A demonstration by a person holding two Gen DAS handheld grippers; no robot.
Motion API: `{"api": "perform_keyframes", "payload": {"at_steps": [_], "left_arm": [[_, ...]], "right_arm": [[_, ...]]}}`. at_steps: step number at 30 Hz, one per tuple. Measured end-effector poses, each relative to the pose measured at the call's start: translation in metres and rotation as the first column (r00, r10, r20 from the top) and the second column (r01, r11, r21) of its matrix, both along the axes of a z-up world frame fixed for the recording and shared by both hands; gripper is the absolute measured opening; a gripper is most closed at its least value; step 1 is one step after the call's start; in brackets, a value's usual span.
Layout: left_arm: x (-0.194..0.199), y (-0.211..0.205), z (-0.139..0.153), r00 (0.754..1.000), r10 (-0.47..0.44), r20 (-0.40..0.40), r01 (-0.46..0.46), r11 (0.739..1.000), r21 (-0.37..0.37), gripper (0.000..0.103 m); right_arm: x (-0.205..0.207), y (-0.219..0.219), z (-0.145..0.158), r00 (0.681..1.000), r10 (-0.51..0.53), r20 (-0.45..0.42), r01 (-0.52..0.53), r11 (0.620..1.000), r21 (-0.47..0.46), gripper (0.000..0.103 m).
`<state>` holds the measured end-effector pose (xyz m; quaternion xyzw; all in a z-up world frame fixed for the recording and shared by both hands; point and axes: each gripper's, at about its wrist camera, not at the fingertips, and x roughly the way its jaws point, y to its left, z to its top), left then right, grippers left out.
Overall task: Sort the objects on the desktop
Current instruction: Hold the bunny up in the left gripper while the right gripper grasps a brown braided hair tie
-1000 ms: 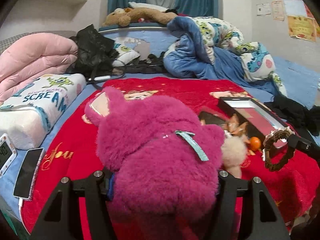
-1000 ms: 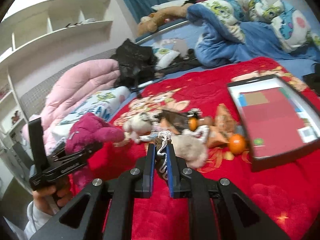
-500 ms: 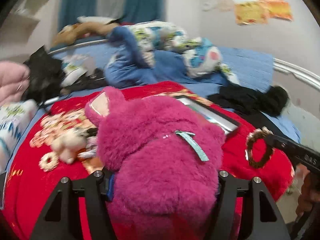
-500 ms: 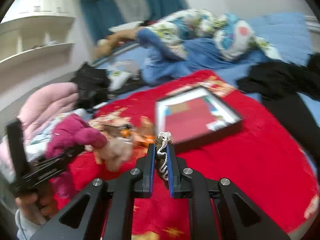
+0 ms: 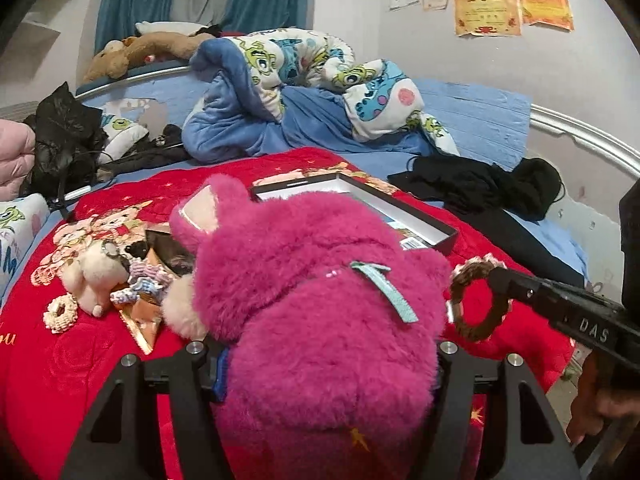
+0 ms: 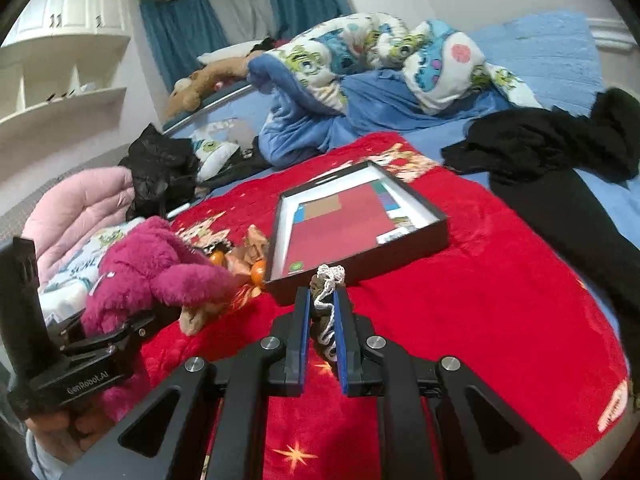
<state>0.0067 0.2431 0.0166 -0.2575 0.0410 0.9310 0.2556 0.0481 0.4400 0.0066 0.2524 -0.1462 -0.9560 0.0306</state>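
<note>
1. My left hand-held gripper [image 5: 320, 364] is clamped on the magenta plush bear [image 5: 320, 300], its fingers squeezing the soft body from both sides; the bear fills the lower middle of the left wrist view.
2. My right hand-held gripper [image 6: 321, 300] is clenched on the crocheted ring [image 6: 326, 300], brown with white edging, which stands up between the blue pads.
3. Over the last second both views have swung: the phone and pillow that showed at the bed's left edge are gone from the left view, and the black tray [image 6: 404, 256] now lies straight ahead of the right hand-held gripper instead of off to its right.
4. The tray rests on the red blanket [image 6: 480, 300], holding only coloured cards.
5. I judge this lines me up to drop the ring in, then the bear.
6. The little heap [image 5: 116, 280] of a cream plush and small trinkets remains on the blanket, left of the tray, not yet sorted.
</note>
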Motion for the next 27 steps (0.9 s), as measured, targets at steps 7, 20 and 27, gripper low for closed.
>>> {"api": "perform_keyframes", "payload": {"at_steps": [7, 20, 27], "left_arm": [[0.002, -0.004, -0.003, 1.000, 0.003, -0.006, -0.003, 1.000, -0.019, 0.068], [-0.001, -0.002, 0.003, 1.000, -0.004, -0.001, 0.004, 1.000, -0.012, 0.068], [-0.001, 0.002, -0.001, 1.000, -0.004, -0.001, 0.004, 0.999, -0.032, 0.068]], "right_arm": [[-0.006, -0.017, -0.004, 0.999, 0.040, 0.004, -0.040, 0.999, 0.014, 0.014], [-0.006, -0.011, -0.006, 1.000, 0.003, 0.015, -0.003, 1.000, -0.003, 0.012], [-0.004, 0.006, -0.013, 0.998, -0.026, 0.056, 0.028, 0.999, -0.036, 0.012]]}}
